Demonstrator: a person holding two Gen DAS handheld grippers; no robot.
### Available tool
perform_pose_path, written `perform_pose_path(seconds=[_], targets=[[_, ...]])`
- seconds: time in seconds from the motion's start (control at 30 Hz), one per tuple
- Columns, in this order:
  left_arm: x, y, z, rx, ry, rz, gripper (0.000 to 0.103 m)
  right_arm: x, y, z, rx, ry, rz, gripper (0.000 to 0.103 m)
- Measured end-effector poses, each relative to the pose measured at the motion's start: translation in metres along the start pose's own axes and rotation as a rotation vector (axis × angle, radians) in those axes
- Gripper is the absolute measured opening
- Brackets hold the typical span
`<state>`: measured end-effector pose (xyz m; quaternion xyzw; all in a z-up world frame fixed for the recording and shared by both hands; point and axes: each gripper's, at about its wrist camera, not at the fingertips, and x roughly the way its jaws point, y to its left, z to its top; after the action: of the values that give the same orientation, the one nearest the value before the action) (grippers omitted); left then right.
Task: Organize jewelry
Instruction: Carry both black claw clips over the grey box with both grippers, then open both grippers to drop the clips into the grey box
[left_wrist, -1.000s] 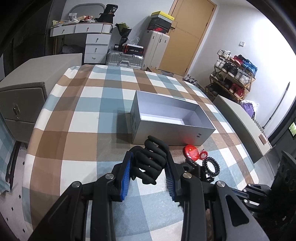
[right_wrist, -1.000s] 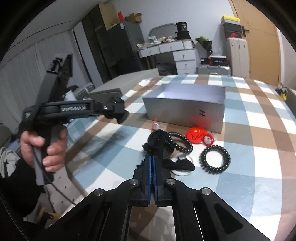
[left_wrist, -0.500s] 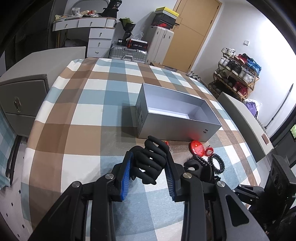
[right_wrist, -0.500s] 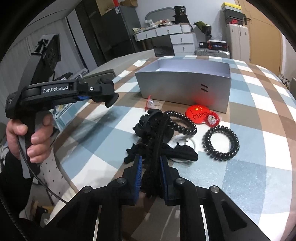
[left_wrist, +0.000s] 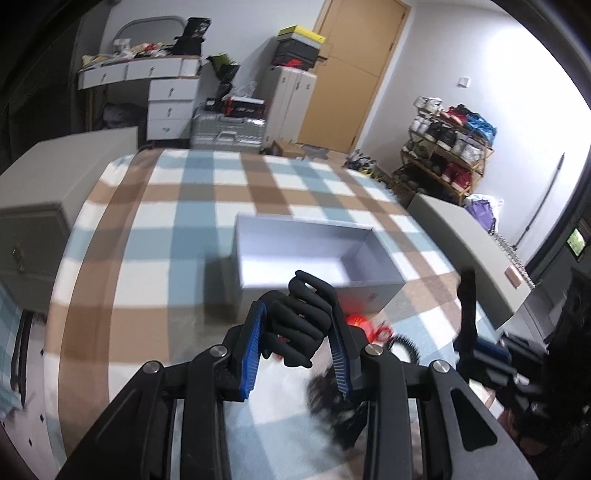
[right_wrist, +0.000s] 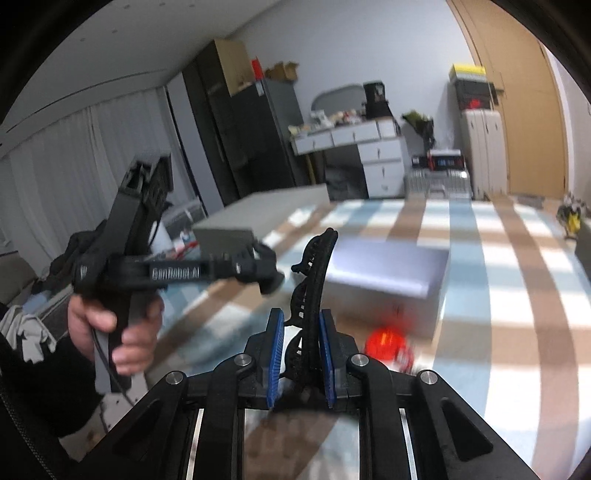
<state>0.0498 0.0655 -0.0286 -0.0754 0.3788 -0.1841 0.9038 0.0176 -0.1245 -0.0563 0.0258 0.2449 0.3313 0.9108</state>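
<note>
My left gripper is shut on a black claw hair clip and holds it above the table, just short of the open grey box. My right gripper is shut on a second black hair clip, lifted off the table and standing upright between the blue pads. That clip also shows at the right of the left wrist view. A red badge and a black coil hair tie lie on the checked cloth in front of the box. Both views are blurred.
The left gripper and the hand holding it show in the right wrist view. Grey cabinets stand at the table's left and right. A shoe rack and a door are behind.
My right gripper has lifted the black hair clip off the table and raised it. My left gripper has moved up and toward the box with its clip.
</note>
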Motion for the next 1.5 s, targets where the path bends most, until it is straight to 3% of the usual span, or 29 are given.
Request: perform_pose_path(seconds=[0.2,0.33,0.77,1.23,1.3,1.43,1.5], targets=[[0.023,-0.003,0.034,0.01,-0.014,-0.03,0.028,0.028,-0.03,0.051,-0.014,-0.038,-0.017,0.018],[0.047,-0.004,0.047,0.025,0.001,-0.031,0.028,0.061,-0.056,0.068,0.0,0.022,-0.007,0.018],[0.088,-0.005,0.046,0.032,0.103,-0.029,0.028,0.116,-0.077,0.055,-0.099,0.179,-0.014,0.018],[0.093,0.001,0.045,-0.003,0.126,-0.037,0.029,0.121,-0.077,0.05,-0.081,0.183,-0.01,0.021],[0.093,0.001,0.046,0.001,0.125,-0.026,0.039,0.119,-0.078,0.051,-0.066,0.179,-0.004,0.031],[0.084,0.002,0.047,-0.003,0.097,-0.035,0.055,0.109,-0.077,0.054,-0.061,0.145,-0.02,0.039],[0.08,0.001,0.048,0.003,0.08,-0.026,0.06,0.097,-0.078,0.055,-0.047,0.098,-0.036,0.052]])
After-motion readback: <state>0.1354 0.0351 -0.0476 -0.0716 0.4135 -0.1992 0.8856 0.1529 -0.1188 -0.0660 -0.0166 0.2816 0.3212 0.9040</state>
